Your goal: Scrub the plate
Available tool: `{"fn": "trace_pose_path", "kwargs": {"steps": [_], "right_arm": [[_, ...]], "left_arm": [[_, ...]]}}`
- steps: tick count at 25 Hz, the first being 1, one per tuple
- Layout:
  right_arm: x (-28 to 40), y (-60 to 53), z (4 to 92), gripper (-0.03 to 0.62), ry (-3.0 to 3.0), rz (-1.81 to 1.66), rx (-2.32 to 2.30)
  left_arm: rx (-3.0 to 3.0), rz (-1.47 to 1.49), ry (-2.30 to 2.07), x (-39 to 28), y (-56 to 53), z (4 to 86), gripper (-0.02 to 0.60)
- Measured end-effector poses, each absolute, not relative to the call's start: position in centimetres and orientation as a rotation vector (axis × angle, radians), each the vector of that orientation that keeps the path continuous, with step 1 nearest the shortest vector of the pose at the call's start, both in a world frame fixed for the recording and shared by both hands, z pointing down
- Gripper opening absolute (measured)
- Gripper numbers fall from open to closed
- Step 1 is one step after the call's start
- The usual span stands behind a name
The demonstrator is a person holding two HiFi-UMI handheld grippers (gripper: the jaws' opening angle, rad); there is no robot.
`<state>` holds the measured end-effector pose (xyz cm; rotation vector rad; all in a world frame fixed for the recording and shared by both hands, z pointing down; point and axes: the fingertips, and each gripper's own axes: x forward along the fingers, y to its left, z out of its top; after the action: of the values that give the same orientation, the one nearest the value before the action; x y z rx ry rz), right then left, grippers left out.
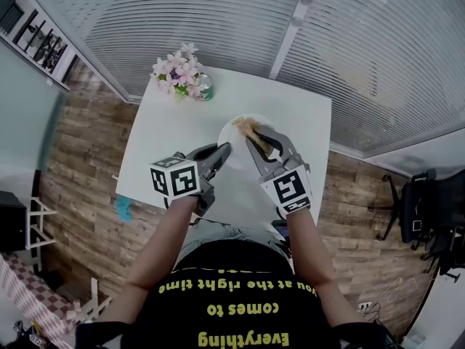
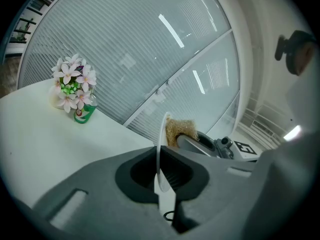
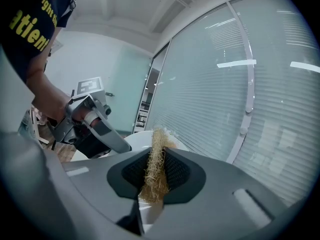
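1. The plate is over the middle of the white table, right of centre, between the two grippers. It looks tipped up rather than lying flat. I can't tell whether its low edge rests on the table.
2. The left gripper has its jaws almost together, clamped on the plate's left rim. The left gripper view shows the plate edge-on between the pads.
3. The right gripper has its jaws narrow, pinching a tan fibrous scrubber. The scrubber's free end is at the plate face.
4. My read on handling: the plate is thin, rigid and smooth, probably light, and likely slick if wet. A rim pinch is the only hold available. It gives poor leverage, so scrub force could twist the plate out of the pads.
5. The scrubber is soft and compressible, so it will flex before it transfers much load. Keep the strokes near the clamped rim, with light pressure.
6. Flowers and a green can sit at the far left corner, well apart from the work.
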<state>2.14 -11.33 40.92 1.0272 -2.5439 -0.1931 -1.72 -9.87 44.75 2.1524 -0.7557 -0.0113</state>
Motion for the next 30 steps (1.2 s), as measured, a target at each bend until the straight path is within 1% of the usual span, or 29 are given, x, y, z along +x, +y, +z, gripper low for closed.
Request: {"fn": "trace_pose_path", "kwargs": {"steps": [15,21,30], "right_arm": [[6.5,-13.5,40.4,0.054,-2.481,-0.171,1.196],[5.4,-13.2,41.3,0.054,-2.49,-0.15,1.158],[1.8,-12.4,42.1,0.054,-2.539,-0.145,1.037]], "left_arm": [[2.133,-0.038,-0.758,-2.3,-10.6,44.7,0.008],[2.126,-0.03,-0.763,-2.3,-11.0,45.0,0.008],[2.118,-0.039,-0.762,-1.9,-11.5,45.1,0.008]]}}
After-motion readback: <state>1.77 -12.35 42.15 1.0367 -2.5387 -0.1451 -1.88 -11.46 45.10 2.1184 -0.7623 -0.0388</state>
